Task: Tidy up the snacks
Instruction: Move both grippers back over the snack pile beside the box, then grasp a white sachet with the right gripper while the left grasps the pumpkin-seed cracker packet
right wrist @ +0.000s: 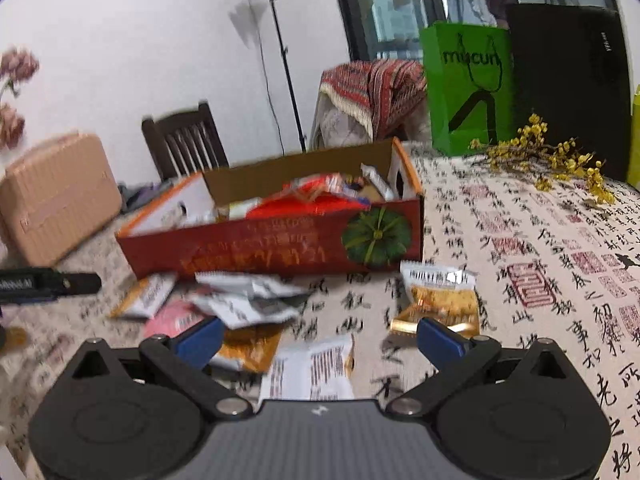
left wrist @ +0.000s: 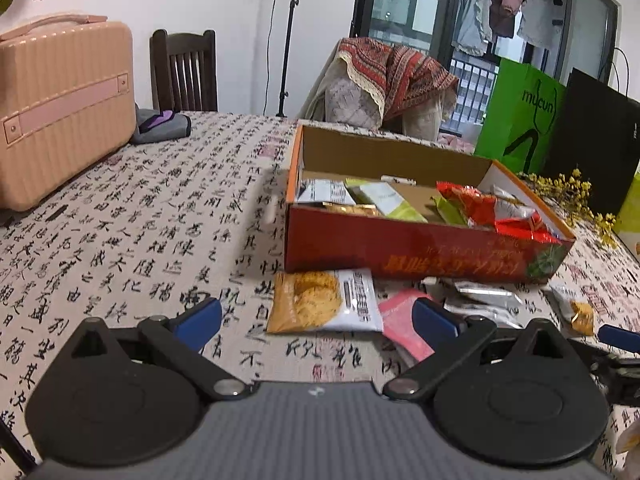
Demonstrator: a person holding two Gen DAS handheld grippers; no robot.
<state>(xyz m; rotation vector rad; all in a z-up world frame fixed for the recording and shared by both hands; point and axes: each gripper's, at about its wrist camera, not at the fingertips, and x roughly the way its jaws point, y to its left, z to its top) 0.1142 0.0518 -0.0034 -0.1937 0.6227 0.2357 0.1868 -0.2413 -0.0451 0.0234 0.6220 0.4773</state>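
Note:
A red cardboard box (left wrist: 408,246) stands on the table, with several snack packets inside; it also shows in the right wrist view (right wrist: 260,246). In front of it lie loose packets: a yellow-and-white chip packet (left wrist: 322,302), a pink packet (left wrist: 402,326) and silver packets (left wrist: 486,294). My left gripper (left wrist: 316,320) is open and empty, just short of the chip packet. My right gripper (right wrist: 318,338) is open and empty, above a white barcode packet (right wrist: 310,368). A gold packet (right wrist: 440,298) lies by its right finger and a heap of silver packets (right wrist: 252,300) by its left.
A pink suitcase (left wrist: 60,108) stands at the table's far left, a folded grey cloth (left wrist: 162,124) beside it. A green bag (left wrist: 520,116), a black bag (left wrist: 592,136) and yellow flower sprigs (left wrist: 568,196) sit at the far right. A wooden chair (left wrist: 184,70) stands behind.

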